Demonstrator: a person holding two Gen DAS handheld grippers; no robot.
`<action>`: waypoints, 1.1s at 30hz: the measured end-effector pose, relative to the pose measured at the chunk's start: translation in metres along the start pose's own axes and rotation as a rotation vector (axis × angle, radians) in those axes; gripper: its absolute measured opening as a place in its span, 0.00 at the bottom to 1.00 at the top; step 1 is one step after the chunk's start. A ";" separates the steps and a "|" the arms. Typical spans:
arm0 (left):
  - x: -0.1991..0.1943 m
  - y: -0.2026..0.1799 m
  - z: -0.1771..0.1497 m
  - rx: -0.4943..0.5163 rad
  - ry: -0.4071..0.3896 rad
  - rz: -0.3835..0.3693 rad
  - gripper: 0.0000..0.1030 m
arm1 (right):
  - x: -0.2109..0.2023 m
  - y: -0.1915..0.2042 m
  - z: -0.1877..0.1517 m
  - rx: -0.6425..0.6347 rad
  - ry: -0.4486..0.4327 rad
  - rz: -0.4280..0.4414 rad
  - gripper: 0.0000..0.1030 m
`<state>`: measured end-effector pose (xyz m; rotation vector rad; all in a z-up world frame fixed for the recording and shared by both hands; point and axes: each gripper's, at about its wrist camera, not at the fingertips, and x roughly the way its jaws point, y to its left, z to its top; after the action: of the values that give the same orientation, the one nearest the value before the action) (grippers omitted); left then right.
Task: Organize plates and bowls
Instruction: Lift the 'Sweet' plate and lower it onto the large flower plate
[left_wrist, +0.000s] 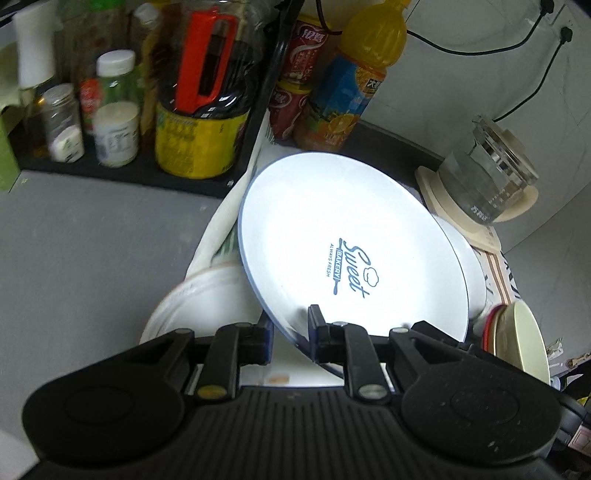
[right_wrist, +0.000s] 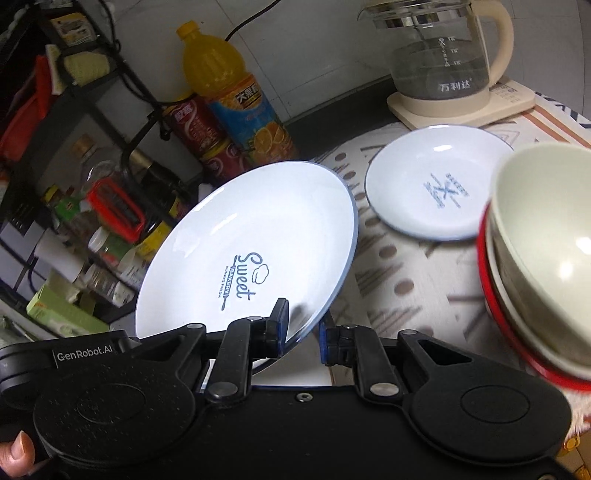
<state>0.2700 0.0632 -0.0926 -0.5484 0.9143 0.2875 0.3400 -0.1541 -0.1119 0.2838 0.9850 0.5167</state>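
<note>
I hold the big plate (left_wrist: 351, 251) up in the air, tipped on its side. My left gripper (left_wrist: 290, 332) and my right gripper (right_wrist: 303, 328) both pinch its rim tight. If one lets go early, it could slip and crack on the small plate (right_wrist: 436, 184) or bump the stacked bowls (right_wrist: 535, 258) just beside it.

Tilted white blue-rimmed plate (left_wrist: 343, 236) beside stacked bowls (right_wrist: 535, 258).
</note>
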 end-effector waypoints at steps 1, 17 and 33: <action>-0.004 0.001 -0.005 -0.003 0.000 0.002 0.16 | -0.003 0.000 -0.004 -0.002 0.002 0.002 0.15; -0.035 0.013 -0.069 -0.047 0.015 0.030 0.17 | -0.034 0.004 -0.054 -0.044 0.054 -0.003 0.15; -0.029 0.022 -0.077 -0.118 0.087 0.062 0.18 | -0.025 0.014 -0.059 -0.122 0.126 -0.044 0.15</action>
<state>0.1918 0.0376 -0.1142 -0.6460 1.0045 0.3773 0.2747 -0.1564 -0.1188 0.1211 1.0746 0.5579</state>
